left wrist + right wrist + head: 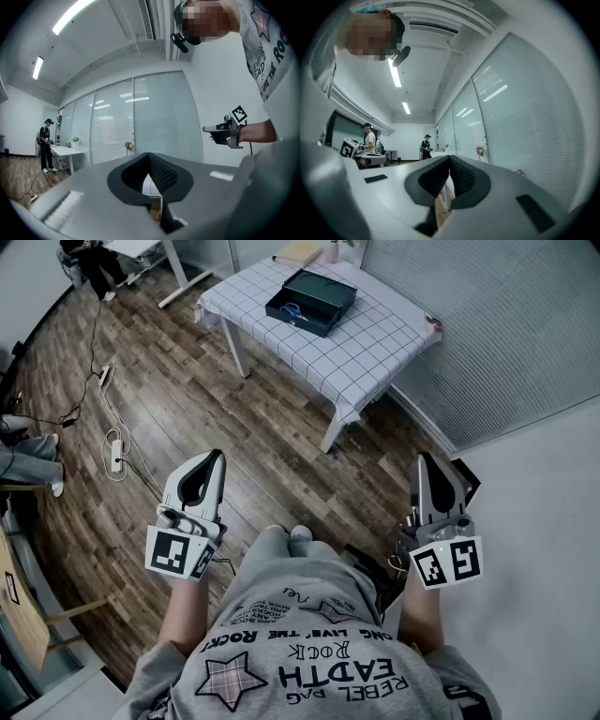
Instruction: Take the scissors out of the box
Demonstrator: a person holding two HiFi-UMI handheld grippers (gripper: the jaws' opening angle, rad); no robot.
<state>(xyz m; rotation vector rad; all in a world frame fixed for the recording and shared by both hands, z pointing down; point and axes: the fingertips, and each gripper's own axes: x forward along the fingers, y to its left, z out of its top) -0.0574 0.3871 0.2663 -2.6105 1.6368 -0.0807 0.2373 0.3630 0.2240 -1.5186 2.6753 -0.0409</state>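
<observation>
Closest to the head camera is the person's grey printed T-shirt (309, 652), seen from above, with a gripper held out on either side of it at about waist height. Below and ahead spreads a dark wooden floor (244, 418), and across it, well apart from the person, stands a table (375, 348) under a white checked cloth. The left gripper (217, 457) has its jaws together, the ribbed pads meeting at the tips with nothing between them. The right gripper (424, 461) is likewise closed and empty. Both point toward the table without being near it, so the task looks not yet begun. On the far half of the cloth sits a dark, shallow box (298, 321), open at the top. Inside it, toward its left end, a small blue shape shows, most likely the handles of the scissors (291, 307), though it is too small to make out clearly. Nothing else can be told apart in the box. Scissors should be light and stiff, with smooth blades that could slip, so the handle loops or the pivot seem the surer hold. Lying flat on the box bottom, they may be awkward to get a jaw under.
</observation>
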